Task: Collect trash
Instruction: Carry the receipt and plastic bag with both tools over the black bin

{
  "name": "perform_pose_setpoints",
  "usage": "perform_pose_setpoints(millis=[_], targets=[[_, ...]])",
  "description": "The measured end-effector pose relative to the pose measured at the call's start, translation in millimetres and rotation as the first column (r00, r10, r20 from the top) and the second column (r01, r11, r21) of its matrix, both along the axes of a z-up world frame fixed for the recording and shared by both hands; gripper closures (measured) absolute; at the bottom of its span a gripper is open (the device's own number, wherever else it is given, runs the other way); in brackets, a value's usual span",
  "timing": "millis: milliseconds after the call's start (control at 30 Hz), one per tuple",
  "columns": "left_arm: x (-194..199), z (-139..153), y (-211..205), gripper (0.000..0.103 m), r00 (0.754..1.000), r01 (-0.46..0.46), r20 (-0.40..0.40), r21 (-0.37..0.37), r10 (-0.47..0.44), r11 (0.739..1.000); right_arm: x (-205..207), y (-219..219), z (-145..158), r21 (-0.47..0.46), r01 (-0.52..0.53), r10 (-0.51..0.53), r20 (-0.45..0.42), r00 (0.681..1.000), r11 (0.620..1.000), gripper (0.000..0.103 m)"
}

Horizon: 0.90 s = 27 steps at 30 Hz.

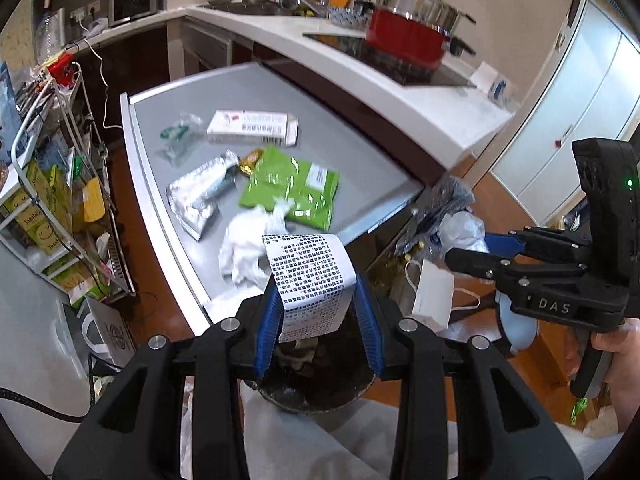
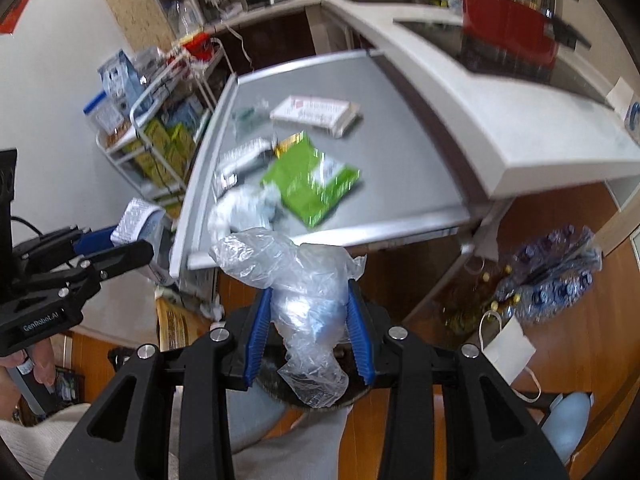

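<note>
Both handheld tools are matte black plastic with triangular cut-outs in the arms, silver round screw heads at the joints and ribbed blue pads lining the fingers. The right gripper bears raised letters "DAS" and a green light on its upright housing above them. The left gripper carries a "GenRobot.AI" label, with bare skin of the hand just below that label.

The printed paper slip held in the left gripper hides part of the crumpled tissue beyond it, and its print is too small to read. The clear plastic wrap in the right gripper covers the near edge of the grey table. Ahead, the green pouch and white carton are motion-blurred, their labels illegible. The red pot is cut off at the top edge.
</note>
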<state>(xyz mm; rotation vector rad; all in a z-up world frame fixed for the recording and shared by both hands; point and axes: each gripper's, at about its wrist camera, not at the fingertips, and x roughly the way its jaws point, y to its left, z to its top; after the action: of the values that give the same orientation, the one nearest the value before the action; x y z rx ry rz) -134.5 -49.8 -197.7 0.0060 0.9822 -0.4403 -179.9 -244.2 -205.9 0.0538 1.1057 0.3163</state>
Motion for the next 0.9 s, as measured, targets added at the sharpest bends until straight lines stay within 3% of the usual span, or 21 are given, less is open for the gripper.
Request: perform_pose_setpoints(millis=[433,667,900], targets=[[2,-52,-11,0.066,0.997,0.008,-0.073,0.082,-0.002,0.997,5,2,-77,0.006,0.009,-0.007,-0.172,0.985,1.0,0.067],[6,-90,-27,0.066,0.988,0.09,-0.138,0.151,-0.07,0.984,16,4,-120,-0.007,-0.004,0.002,-0.257,0.966,1.0,0.067],[5,-125,-36,0.066,0.973,0.138,-0.205,0.173,-0.101,0.975,25,10,-146,-0.023,-0.018,0.01,-0.317,0.948,1.0,0.067]])
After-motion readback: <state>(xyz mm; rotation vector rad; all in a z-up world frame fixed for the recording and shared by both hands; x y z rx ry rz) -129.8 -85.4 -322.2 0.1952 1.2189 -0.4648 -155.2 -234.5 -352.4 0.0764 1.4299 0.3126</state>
